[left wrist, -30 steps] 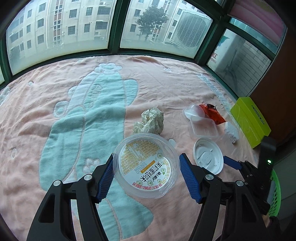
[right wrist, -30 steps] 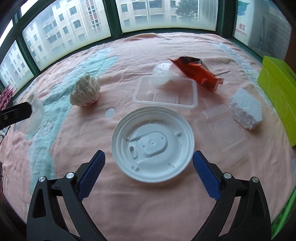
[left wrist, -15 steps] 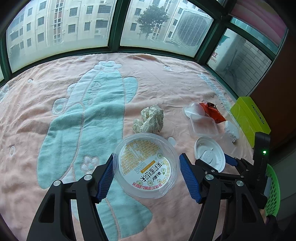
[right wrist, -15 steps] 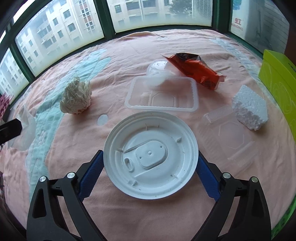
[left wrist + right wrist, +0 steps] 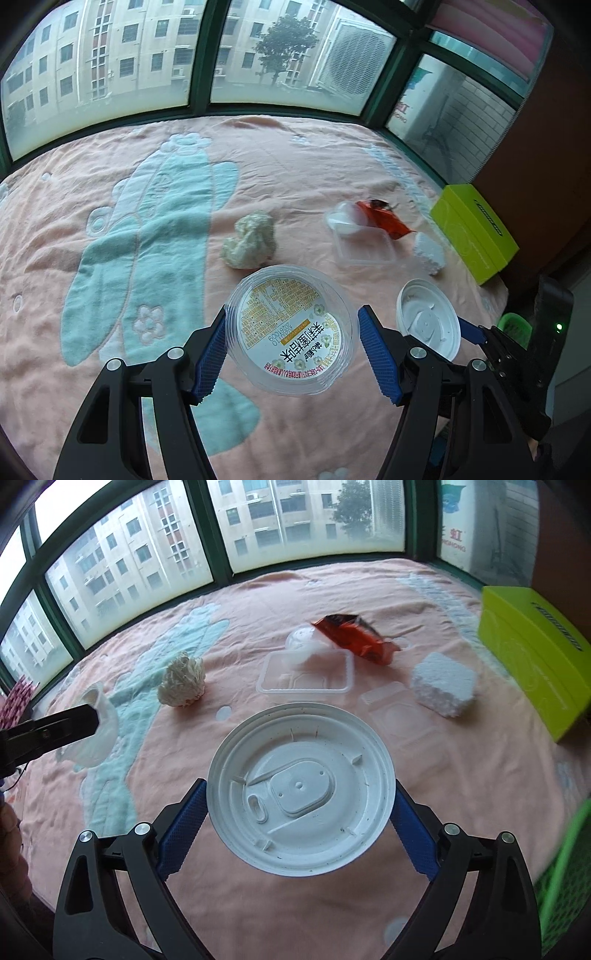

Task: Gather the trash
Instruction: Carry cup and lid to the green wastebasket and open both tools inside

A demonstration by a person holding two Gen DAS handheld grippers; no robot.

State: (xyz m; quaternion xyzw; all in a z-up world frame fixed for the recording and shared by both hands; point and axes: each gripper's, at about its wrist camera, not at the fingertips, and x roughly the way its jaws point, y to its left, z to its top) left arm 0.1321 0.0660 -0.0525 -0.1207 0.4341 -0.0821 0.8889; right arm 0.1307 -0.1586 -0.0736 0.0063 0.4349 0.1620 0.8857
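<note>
My left gripper (image 5: 291,332) is shut on a clear round plastic container (image 5: 291,328) with a printed label, held above the pink blanket (image 5: 110,332). In the right wrist view my right gripper (image 5: 300,801) is shut on a white round plastic lid (image 5: 301,790), its blue pads pressing the rim on both sides, lifted off the blanket. The same lid (image 5: 428,325) shows at the right of the left wrist view. At the left edge of the right wrist view, the left gripper (image 5: 85,723) shows with the clear container (image 5: 99,734).
On the blanket lie a crumpled paper ball (image 5: 183,681), a clear tray (image 5: 306,672), a small clear dome (image 5: 301,642), a red wrapper (image 5: 354,635), a flat clear lid (image 5: 395,716) and a foam block (image 5: 443,683). A lime box (image 5: 532,657) stands right; a green basket (image 5: 565,878) sits below.
The right gripper's pads closed on the white lid and raised it off the blanket. The left gripper drew back and up a little with the clear container still in it.
</note>
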